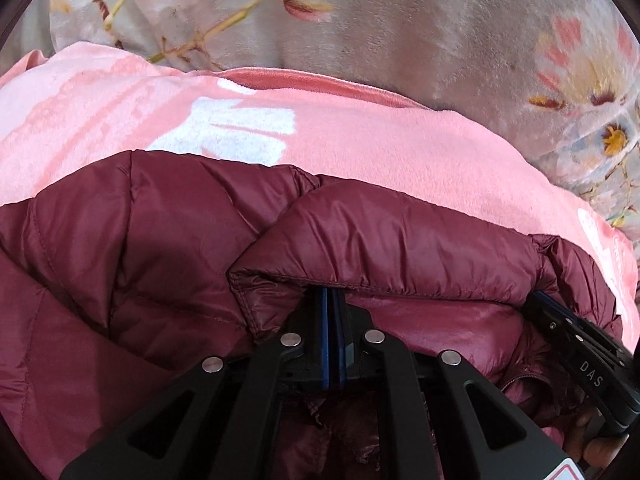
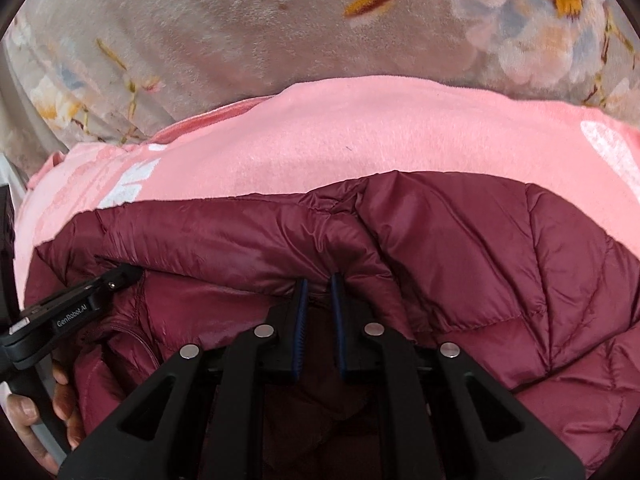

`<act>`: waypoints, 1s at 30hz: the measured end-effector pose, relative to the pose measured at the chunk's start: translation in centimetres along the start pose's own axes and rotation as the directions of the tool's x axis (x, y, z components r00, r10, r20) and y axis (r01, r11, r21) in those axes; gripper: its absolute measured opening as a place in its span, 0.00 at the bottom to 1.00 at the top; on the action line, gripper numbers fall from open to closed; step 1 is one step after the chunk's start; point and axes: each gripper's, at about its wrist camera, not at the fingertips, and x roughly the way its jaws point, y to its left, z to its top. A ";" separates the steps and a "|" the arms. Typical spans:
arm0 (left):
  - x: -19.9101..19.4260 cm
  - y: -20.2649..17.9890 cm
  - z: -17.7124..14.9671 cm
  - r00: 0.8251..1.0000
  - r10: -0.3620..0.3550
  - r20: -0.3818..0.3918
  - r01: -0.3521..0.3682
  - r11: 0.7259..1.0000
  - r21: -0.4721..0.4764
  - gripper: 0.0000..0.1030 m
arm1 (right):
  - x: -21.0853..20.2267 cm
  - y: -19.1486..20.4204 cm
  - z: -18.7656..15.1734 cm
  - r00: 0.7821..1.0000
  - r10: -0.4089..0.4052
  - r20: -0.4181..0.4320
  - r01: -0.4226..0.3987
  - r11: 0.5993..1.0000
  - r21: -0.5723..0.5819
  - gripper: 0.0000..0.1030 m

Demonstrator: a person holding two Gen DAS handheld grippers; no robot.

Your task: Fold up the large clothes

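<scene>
Clearly, both tools are already on the maroon quilted puffer jacket (image 1: pixel 152 248), which lies on a pink fleece blanket with white print (image 1: pixel 360 136) spread over a grey floral plush bed cover (image 1: pixel 400 20). In the left wrist view the left hand-held gripper (image 1: pixel 332 300) has its blue pads pressed almost together on the jacket's folded hem edge at 12 o'clock. In the right wrist view the right hand-held gripper (image 2: pixel 320 284) shows a narrow gap between its pads, with the same hem tucked in; the grip looks snug, though fabric hides the tips. Each tool shows at the other view's edge, at 3 o'clock and 9 o'clock.

Judging by its sheen and loft, the jacket should be light, soft and slippery, springing back after creasing. Stitched hems and seams seem the safest holds, since 2 pinches on puffed panels would likely slide.
</scene>
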 end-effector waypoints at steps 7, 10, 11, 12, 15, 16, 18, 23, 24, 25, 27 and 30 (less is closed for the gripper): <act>-7.1 0.7 -3.1 0.998 -0.059 0.025 0.059 0.998 0.016 0.07 | -10.3 -1.7 -4.3 0.996 0.069 0.058 -0.072 0.996 0.049 0.29; -12.8 2.9 -6.9 0.996 -0.094 0.008 0.093 0.995 0.045 0.22 | -17.5 -4.3 -9.4 0.996 0.060 0.068 -0.062 0.997 0.034 0.45; -14.9 4.2 -8.7 0.996 -0.094 -0.003 0.094 0.995 0.045 0.33 | -19.6 -5.4 -11.1 0.997 0.054 0.061 -0.056 0.998 0.036 0.47; -16.4 5.4 -10.1 0.996 -0.086 -0.013 0.087 0.995 0.040 0.37 | -22.4 -6.8 -13.7 0.998 0.042 0.054 -0.045 0.998 0.048 0.50; -20.5 9.6 -14.5 0.997 -0.055 -0.054 0.056 0.998 0.003 0.41 | -28.5 -10.3 -20.4 1.000 0.026 0.017 -0.028 0.992 0.126 0.62; -21.6 11.0 -15.9 0.997 -0.044 -0.068 0.043 0.999 -0.015 0.41 | -29.9 -11.1 -22.5 1.000 0.023 -0.003 -0.023 0.988 0.151 0.66; -23.7 14.0 -19.1 0.994 -0.044 -0.097 0.038 0.997 -0.065 0.41 | -31.5 -12.1 -26.1 0.999 0.013 -0.045 -0.005 0.983 0.183 0.68; -26.3 18.3 -25.0 0.982 -0.104 -0.159 0.068 0.975 -0.214 0.41 | -33.4 -12.8 -31.7 0.998 0.036 -0.050 -0.021 0.961 0.276 0.68; -26.6 18.7 -26.1 0.978 -0.132 -0.163 0.090 0.965 -0.247 0.41 | -33.6 -12.8 -32.1 0.999 0.042 -0.032 -0.031 0.957 0.289 0.68; -26.9 18.8 -26.9 0.976 -0.148 -0.158 0.102 0.959 -0.266 0.41 | -33.7 -12.7 -32.3 0.998 0.057 -0.014 -0.050 0.951 0.307 0.69; -27.3 18.6 -27.8 0.978 -0.163 -0.133 0.121 0.953 -0.278 0.42 | -33.6 -12.4 -32.5 0.996 0.089 0.010 -0.087 0.937 0.338 0.69; -27.6 18.7 -28.5 0.981 -0.165 -0.107 0.125 0.944 -0.306 0.42 | -33.3 -11.3 -32.2 0.998 0.065 0.016 -0.066 0.942 0.329 0.69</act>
